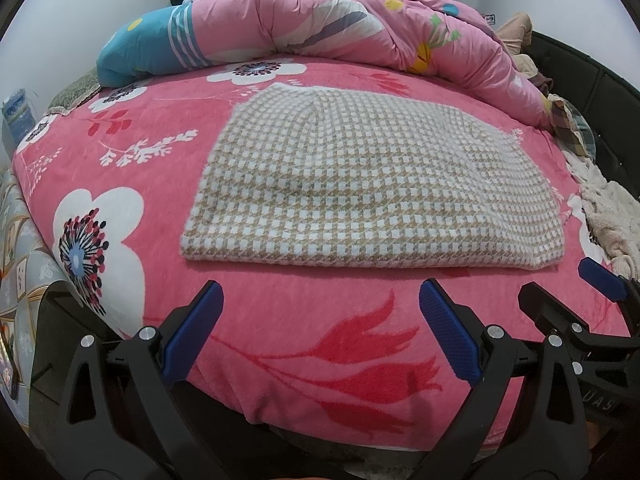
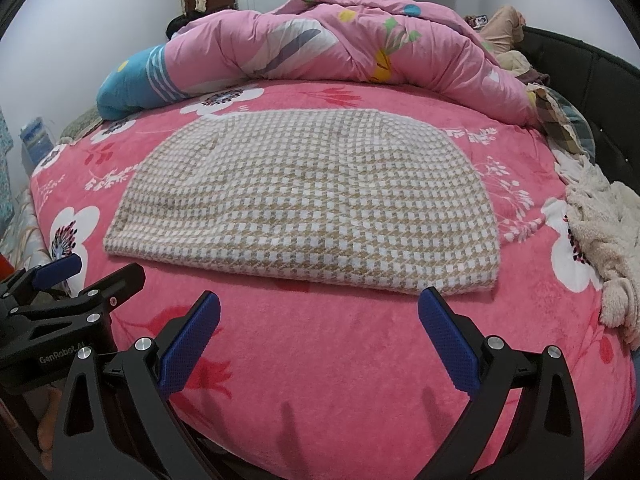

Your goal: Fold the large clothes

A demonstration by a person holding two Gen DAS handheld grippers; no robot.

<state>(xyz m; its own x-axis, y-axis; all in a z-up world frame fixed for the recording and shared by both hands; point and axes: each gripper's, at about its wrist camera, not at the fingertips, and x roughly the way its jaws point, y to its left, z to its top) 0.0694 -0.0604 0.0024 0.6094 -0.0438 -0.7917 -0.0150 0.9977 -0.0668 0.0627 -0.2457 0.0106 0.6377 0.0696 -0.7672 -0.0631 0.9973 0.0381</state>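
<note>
- Here the checked garment [image 1: 360, 184] lies folded into a flat, thick rectangle in the middle of the pink floral bedspread [image 1: 304, 320], its near edge running straight across in front of both cameras.
- The left gripper [image 1: 320, 300] hangs just short of that near edge, blue pads spread wide with nothing between them.
- The right gripper [image 2: 320, 312] sits beside it, fingers equally wide and empty; its right fingertip is close to the garment's near right corner, not touching.
- Each gripper shows at the side of the other's view, near together.
- A rumpled pink duvet [image 2: 360, 36] is heaped along the far side of the bed, well apart from the garment.
- A cream fleece item [image 2: 604, 232] lies crumpled at the right edge, by the dark bed frame [image 2: 592, 72].
</note>
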